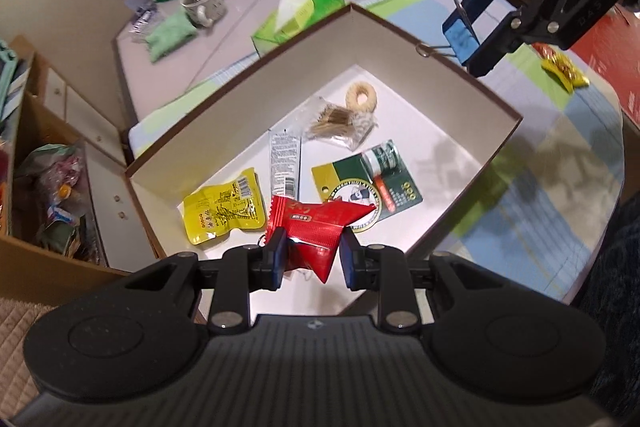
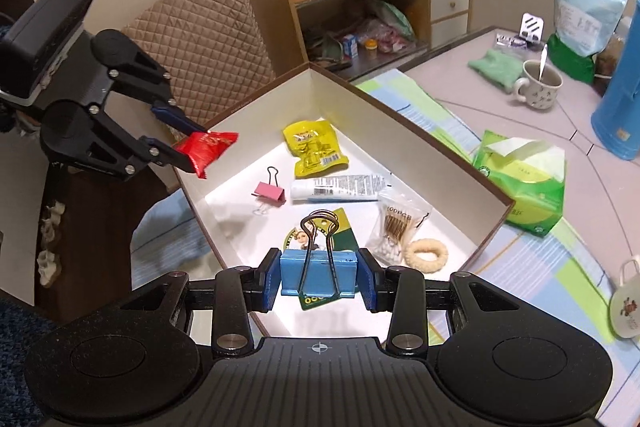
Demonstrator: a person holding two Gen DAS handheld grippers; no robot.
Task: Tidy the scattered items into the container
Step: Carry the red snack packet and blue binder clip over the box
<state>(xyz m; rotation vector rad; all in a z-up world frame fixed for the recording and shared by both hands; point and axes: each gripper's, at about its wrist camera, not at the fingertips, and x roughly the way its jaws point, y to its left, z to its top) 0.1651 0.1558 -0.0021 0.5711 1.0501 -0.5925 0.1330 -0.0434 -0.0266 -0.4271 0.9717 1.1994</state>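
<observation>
On a cluttered table, the box (image 1: 400, 39) already holds several items; left gripper (image 1: 312, 255) grips a red packet (image 1: 320, 227), right gripper (image 2: 319, 277) a blue binder clip (image 2: 318, 275), both over it, undropped.

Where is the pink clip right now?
The pink clip lies inside the box, seen from the right wrist, left of the white tube and below the yellow packet.

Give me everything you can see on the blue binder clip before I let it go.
The blue binder clip is a wide clip with a light blue, metal-looking body and two dark wire handles folded together, pointing away from the camera. The right tongs pinch its two ends, holding it level in the air above the box, near one edge. Nothing else touches it.
</observation>
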